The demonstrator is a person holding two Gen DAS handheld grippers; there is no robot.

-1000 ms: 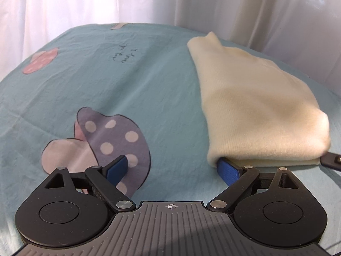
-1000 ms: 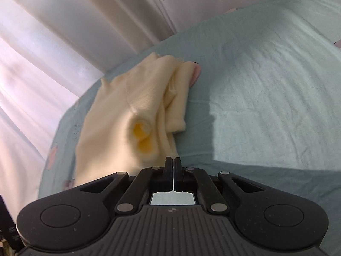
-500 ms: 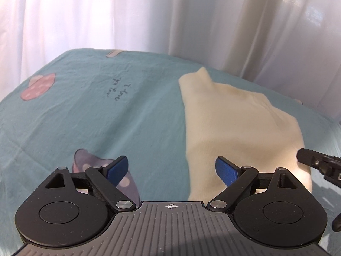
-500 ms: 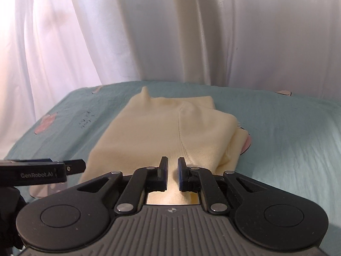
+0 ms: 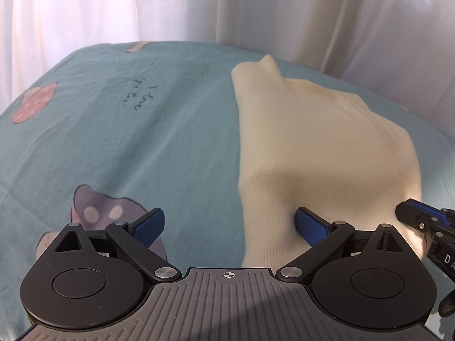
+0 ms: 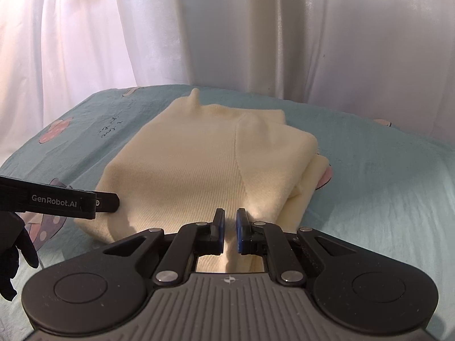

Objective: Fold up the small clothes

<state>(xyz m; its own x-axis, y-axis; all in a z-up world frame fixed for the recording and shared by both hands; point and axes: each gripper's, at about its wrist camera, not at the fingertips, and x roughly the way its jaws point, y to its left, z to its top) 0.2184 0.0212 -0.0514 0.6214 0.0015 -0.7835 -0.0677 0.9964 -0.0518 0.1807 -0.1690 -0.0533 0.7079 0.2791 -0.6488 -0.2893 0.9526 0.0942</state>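
Observation:
A cream knitted garment [image 5: 318, 153] lies folded on the teal bedsheet [image 5: 159, 142]; it also shows in the right wrist view [image 6: 199, 159]. My left gripper [image 5: 229, 224] is open wide and empty, its right pad over the garment's near left edge. Its side shows in the right wrist view [image 6: 105, 200]. My right gripper [image 6: 230, 228] stands slightly apart over the garment's near edge, with nothing between the pads. Its tip shows in the left wrist view [image 5: 412, 213].
White curtains [image 6: 227, 28] hang close behind the bed. The sheet carries printed mushrooms [image 5: 99, 210] and handwriting [image 5: 140, 99]. A gloved hand [image 6: 12, 255] shows at the left edge of the right wrist view.
Both grippers have pulled back and up from the garment. The right gripper, shut a second ago, has opened a little. The garment now lies flat and folded.

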